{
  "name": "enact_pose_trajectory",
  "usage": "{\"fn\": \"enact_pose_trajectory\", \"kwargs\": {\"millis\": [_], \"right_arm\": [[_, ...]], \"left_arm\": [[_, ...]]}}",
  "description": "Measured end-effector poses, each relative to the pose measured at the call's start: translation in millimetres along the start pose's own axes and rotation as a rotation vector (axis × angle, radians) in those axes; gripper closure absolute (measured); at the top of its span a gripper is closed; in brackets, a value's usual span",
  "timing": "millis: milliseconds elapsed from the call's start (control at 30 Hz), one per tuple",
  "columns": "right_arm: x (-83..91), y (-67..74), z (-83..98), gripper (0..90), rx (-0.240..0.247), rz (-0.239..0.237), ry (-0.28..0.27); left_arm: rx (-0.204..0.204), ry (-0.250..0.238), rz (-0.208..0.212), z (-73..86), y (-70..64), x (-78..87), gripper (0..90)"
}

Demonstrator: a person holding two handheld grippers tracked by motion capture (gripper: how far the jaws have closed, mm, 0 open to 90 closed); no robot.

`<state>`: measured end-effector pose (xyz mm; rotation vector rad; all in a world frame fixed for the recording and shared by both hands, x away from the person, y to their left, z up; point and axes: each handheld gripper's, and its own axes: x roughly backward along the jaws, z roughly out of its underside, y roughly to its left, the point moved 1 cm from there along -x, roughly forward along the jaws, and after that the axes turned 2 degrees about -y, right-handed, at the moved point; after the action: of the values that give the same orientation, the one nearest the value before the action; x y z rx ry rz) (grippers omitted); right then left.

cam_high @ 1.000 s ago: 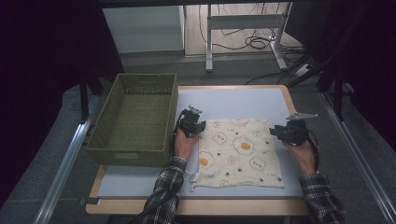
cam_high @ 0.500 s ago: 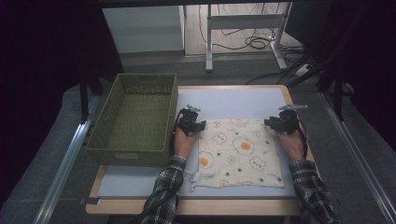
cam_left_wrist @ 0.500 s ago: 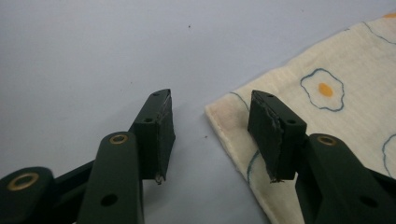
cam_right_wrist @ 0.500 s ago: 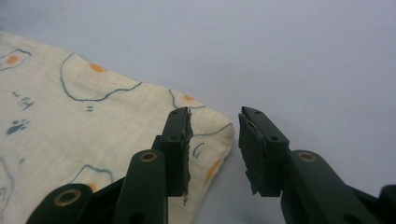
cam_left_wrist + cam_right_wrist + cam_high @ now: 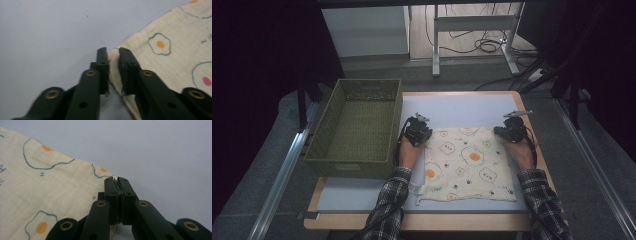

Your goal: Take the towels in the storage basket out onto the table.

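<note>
A cream cloth [image 5: 469,165] printed with fried eggs lies flat on the pale blue table [image 5: 462,107]. My left gripper [image 5: 426,133] is at the cloth's far left corner. In the left gripper view its jaws [image 5: 113,53] have just been closing and pinch the cloth [image 5: 172,57] by that corner's edge. My right gripper [image 5: 506,132] is at the far right corner. Its jaws [image 5: 115,180] have also just been closing and are shut tight on the tip of the cloth [image 5: 50,187].
An empty green woven basket [image 5: 347,167] stands on the table's left side, close to my left hand. Bare table runs beyond the cloth's far edge. Desk legs and cables [image 5: 482,45] sit on the floor behind the table.
My right gripper has moved left and slightly away from me, onto the cloth's far right corner. The left hand has stayed put at the far left corner.
</note>
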<state>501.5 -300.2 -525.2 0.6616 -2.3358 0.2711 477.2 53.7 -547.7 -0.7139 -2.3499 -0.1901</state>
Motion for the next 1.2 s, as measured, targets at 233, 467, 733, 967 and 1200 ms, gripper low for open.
{"fn": "enact_pose_trajectory", "kwargs": {"millis": [233,467,733,967,1200], "right_arm": [[16.6,-0.2,-3.7,87.5,0.016,-0.018,-0.030],[43.4,-4.7,-5.3,87.4,0.028,-0.034,-0.073],[73.5,-2.7,5.0,87.3,0.007,-0.096,-0.127],[94.3,3.4,19.0,87.0,-0.018,-0.146,-0.183],[113.2,14.7,41.6,86.6,-0.016,-0.203,-0.187]], "left_arm": [[0.044,-0.039,-0.027,-2.8,0.3,4.3,87.1],[-0.010,-0.106,-0.034,-14.5,-16.3,26.8,86.8],[-0.049,-0.146,-0.009,-10.9,-33.1,50.8,86.5],[-0.090,-0.175,0.014,4.9,-48.9,72.6,86.3],[-0.108,-0.188,0.046,23.0,-58.4,86.1,86.2]]}}
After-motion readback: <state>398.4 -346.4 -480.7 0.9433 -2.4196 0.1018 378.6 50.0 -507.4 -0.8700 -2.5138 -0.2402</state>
